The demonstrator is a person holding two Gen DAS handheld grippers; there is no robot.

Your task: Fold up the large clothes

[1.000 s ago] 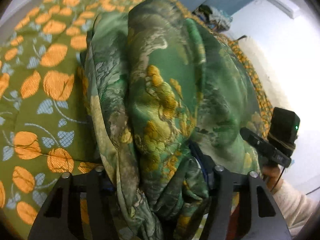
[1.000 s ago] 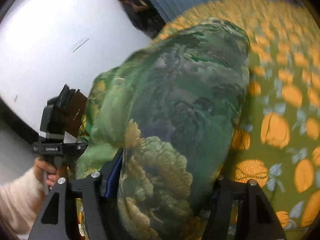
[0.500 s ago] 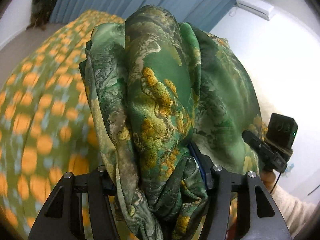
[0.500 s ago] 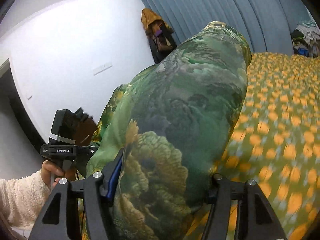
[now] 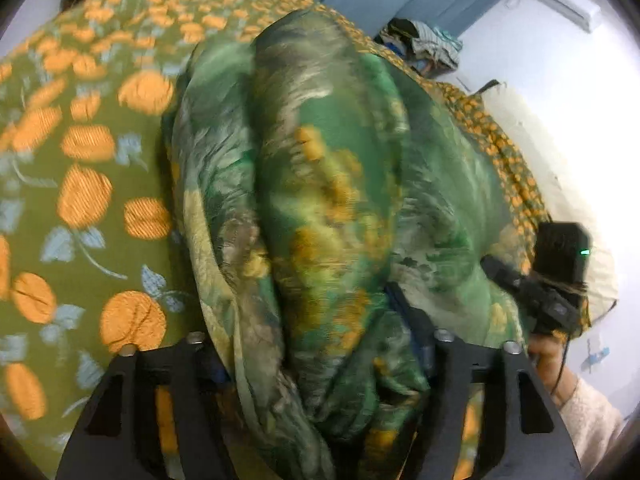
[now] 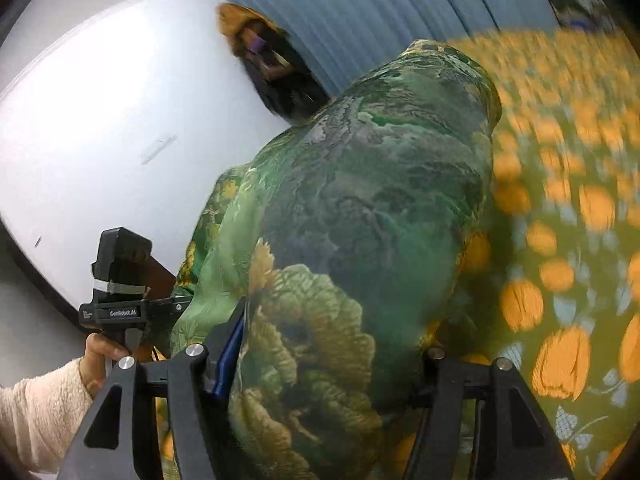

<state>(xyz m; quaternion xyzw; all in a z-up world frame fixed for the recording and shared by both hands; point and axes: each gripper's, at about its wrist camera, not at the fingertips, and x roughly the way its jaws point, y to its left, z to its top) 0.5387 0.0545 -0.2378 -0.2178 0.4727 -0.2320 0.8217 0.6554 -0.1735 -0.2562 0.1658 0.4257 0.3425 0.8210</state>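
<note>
A large green garment with a gold and grey landscape print (image 5: 320, 208) is bunched between the jaws of my left gripper (image 5: 316, 364), which is shut on it. The same garment (image 6: 360, 208) fills the right wrist view, and my right gripper (image 6: 320, 368) is shut on another part of it. The cloth hangs over the olive bedspread with orange flowers (image 5: 80, 200). The fingertips of both grippers are hidden by fabric. The right gripper shows in the left wrist view (image 5: 552, 292); the left gripper shows in the right wrist view (image 6: 120, 292).
The bed (image 6: 560, 240) spreads under and beyond the garment. A blue curtain (image 6: 380, 12) hangs at the back. A pile of clothes (image 5: 424, 44) lies past the bed. Dark items (image 6: 272, 64) hang on the white wall.
Both grippers have tilted back down toward the bed with the garment still held; the bedspread fills more of each view than half a second ago.
</note>
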